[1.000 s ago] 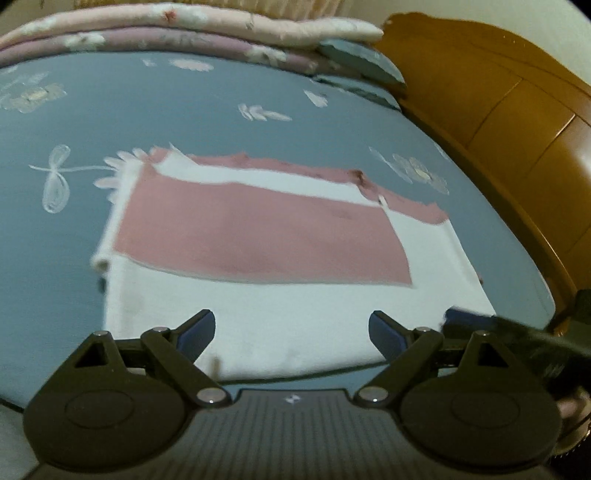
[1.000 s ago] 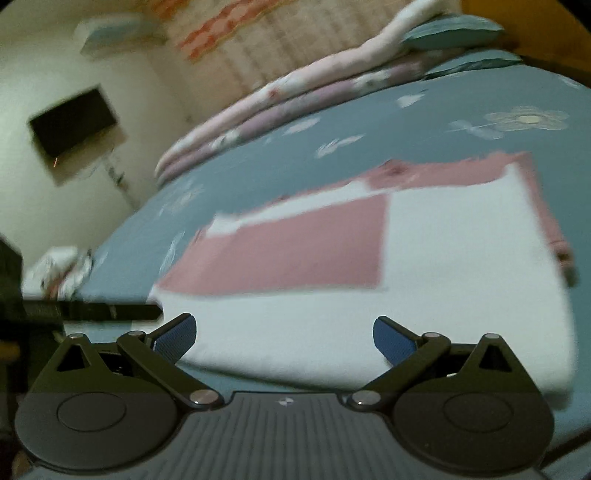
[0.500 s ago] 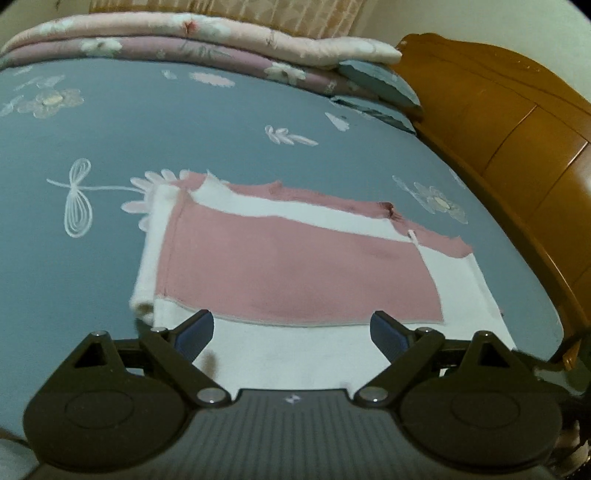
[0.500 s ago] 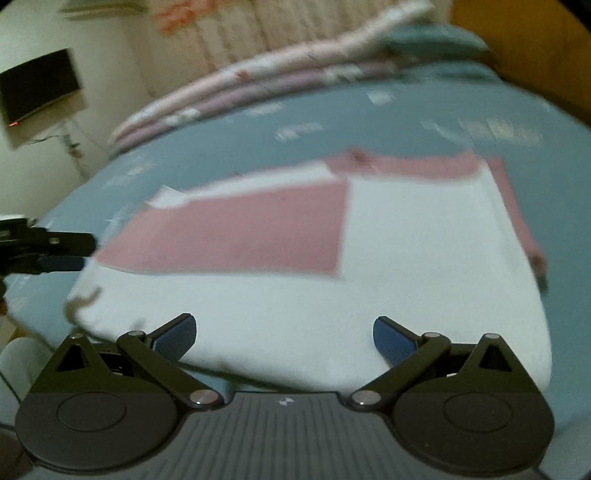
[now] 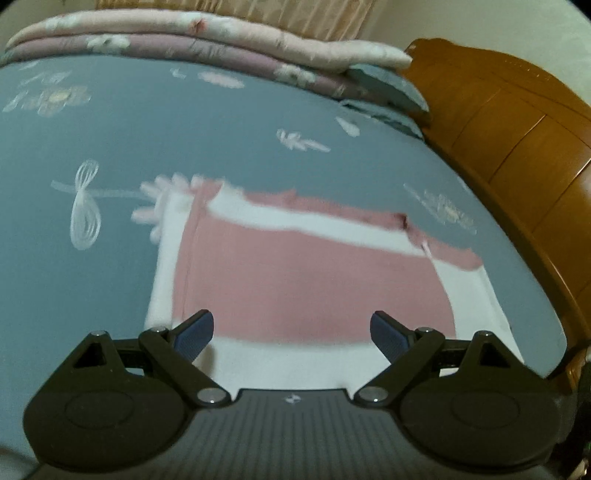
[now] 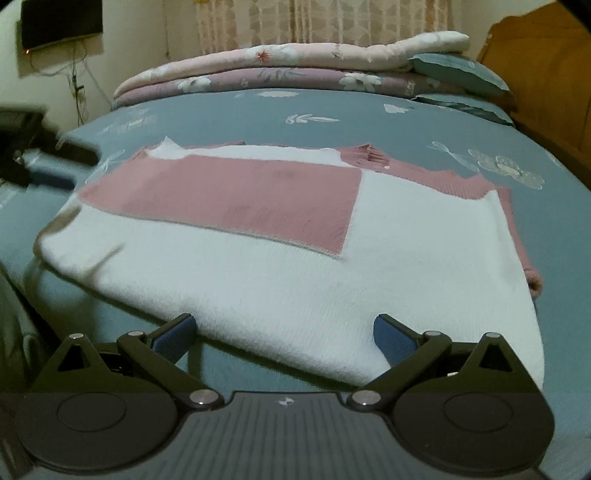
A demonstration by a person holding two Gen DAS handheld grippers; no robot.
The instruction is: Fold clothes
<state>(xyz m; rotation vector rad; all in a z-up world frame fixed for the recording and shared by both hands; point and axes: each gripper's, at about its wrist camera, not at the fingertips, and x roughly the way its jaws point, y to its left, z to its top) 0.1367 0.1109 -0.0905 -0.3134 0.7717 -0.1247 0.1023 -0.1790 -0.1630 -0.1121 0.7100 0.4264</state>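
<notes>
Pink and white knit fills the left wrist view: the sweater (image 5: 314,280) lies flat on the bed (image 5: 184,122), partly folded into a rectangle, with a pink panel laid over the white body and a pink strip showing at 1 o'clock. The left gripper (image 5: 291,332) hovers over the near white edge, jaws spread wide and holding nothing. That looks like a pause before a pinch, the jaws lined up with the hem at 6 o'clock so the next fold can be lifted away from the person. Blur softens the cloth here, so fine creases cannot be read. Blue-grey sheet with white flower prints covers the bed; stacked quilts (image 5: 207,44) lie along 12 o'clock, and a wooden headboard (image 5: 517,133) curves down from 2 o'clock.

From the right wrist view the sweater (image 6: 295,266) is sharper: the white body spreads toward 6 o'clock, the pink panel sits at 11 o'clock, and a pink ribbed edge trails at 2 o'clock. The right gripper (image 6: 284,332) hangs at the near hem, jaws released and apart, one pad at the cloth's edge, the other over it. Both tools facing the same hem suggests a two-handed lift. Quilts (image 6: 295,70) and a pillow (image 6: 458,74) sit at 12 to 1 o'clock, a curtain (image 6: 314,22) behind them, a dark screen (image 6: 61,20) on the wall at 10 o'clock. The left gripper (image 6: 40,162) shows blurred at 9 o'clock.
</notes>
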